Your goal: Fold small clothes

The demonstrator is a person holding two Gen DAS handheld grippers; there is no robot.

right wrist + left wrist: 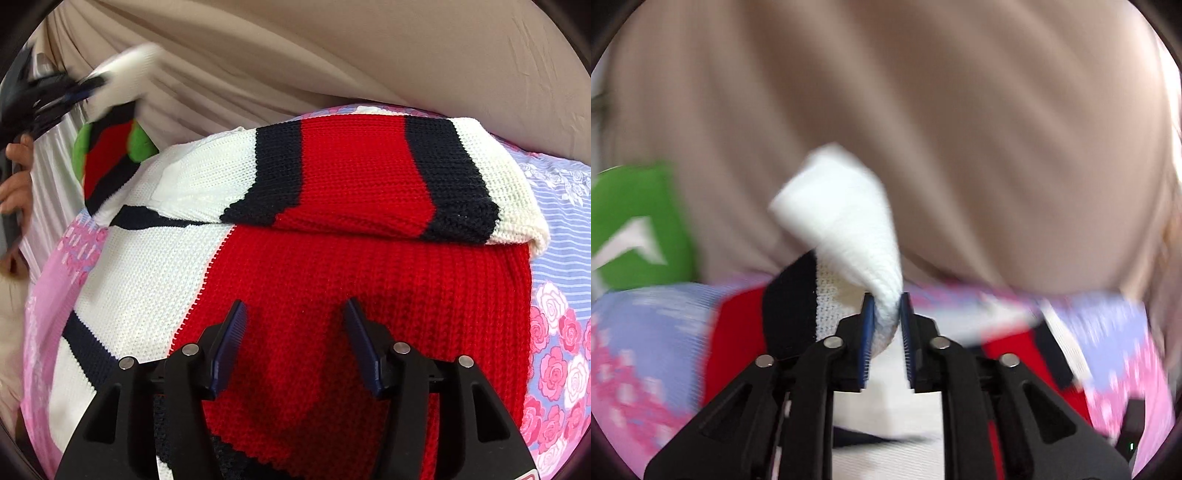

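Motion blur smears the floral sheet (646, 332) and green object (635, 221).

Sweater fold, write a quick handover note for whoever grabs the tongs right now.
Left tongs: shut on the white cuff of a sleeve, lifted off the bed.
Right tongs: open, nothing held, over the red body of the sweater.
Sweater lies on the floral sheet.
Done: the other sleeve is folded across the top.
Left: lay the lifted sleeve over, then fold the body.

Your right gripper (295, 343): black angular linkage arms, silver pivot pins, ridged dark-blue pads. Your left gripper (886, 332): identical build.
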